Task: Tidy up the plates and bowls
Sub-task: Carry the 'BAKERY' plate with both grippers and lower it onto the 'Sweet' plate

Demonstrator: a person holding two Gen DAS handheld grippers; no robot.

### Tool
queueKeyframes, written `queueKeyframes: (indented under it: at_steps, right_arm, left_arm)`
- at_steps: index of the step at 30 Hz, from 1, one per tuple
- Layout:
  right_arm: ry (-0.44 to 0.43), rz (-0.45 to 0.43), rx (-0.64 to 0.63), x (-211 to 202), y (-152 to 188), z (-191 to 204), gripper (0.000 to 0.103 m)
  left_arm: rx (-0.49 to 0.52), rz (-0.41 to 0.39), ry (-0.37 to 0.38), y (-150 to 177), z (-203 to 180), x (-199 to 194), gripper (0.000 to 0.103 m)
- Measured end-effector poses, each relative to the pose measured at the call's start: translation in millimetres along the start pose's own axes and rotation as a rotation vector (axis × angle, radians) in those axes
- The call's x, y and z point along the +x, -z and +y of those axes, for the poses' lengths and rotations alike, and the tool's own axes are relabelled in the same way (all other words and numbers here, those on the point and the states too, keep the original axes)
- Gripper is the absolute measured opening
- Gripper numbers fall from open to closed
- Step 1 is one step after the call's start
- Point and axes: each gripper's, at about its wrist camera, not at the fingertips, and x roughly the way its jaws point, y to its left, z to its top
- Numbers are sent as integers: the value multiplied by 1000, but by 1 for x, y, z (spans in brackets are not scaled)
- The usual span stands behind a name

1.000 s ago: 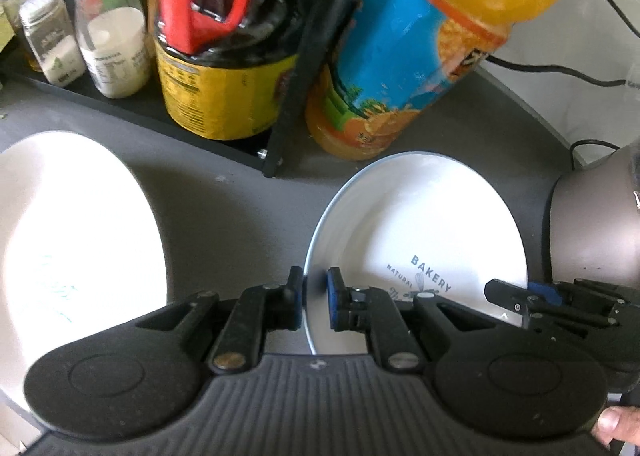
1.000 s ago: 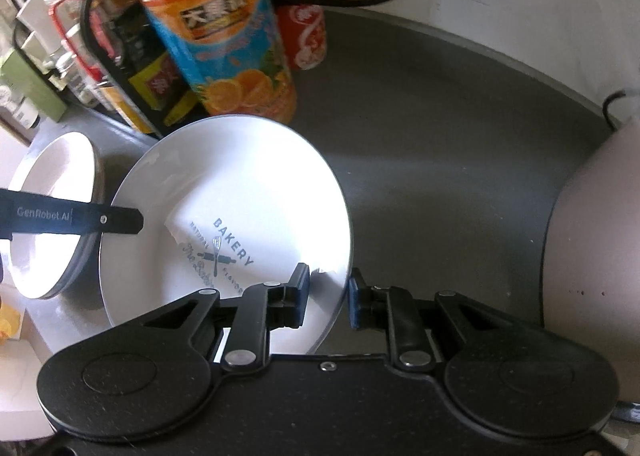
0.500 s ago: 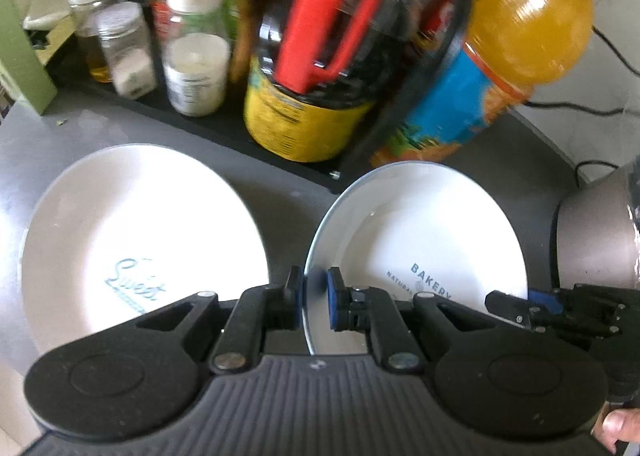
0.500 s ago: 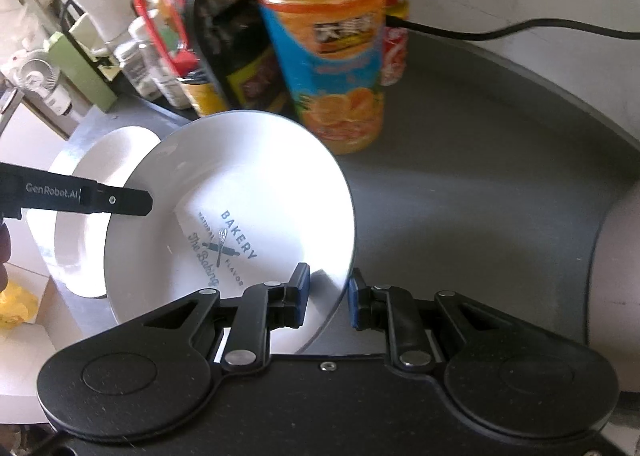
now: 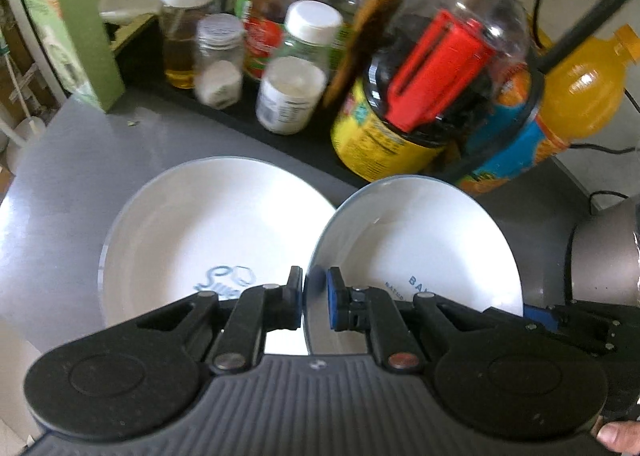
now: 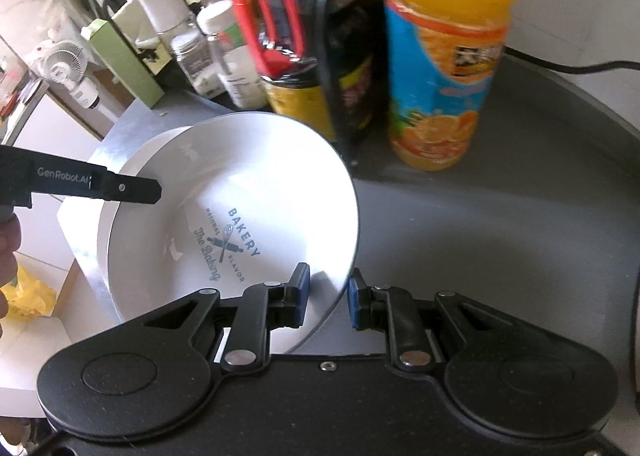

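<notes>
I hold a white bowl (image 6: pixel 248 192) with a thin dark rim, its floor printed in blue with "BAKERY", "The Baking" and a crossed whisk and rolling pin. It is tilted, off the grey counter, pinched at two opposite points of its rim. Just beside it to the left, in the left wrist view, a second white bowl (image 5: pixel 208 232) rests flat on the counter, with blue cursive lettering on its floor; their rims overlap in view.
</notes>
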Motion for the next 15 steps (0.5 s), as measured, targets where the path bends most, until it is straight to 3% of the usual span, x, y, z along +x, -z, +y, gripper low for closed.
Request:
queueKeyframes:
  at_steps: [15]
  right_arm:
    - [-32,31,1,32,-12,44,20]
  left_arm:
    - [-27,-3,-13,-9,57,-2,10]
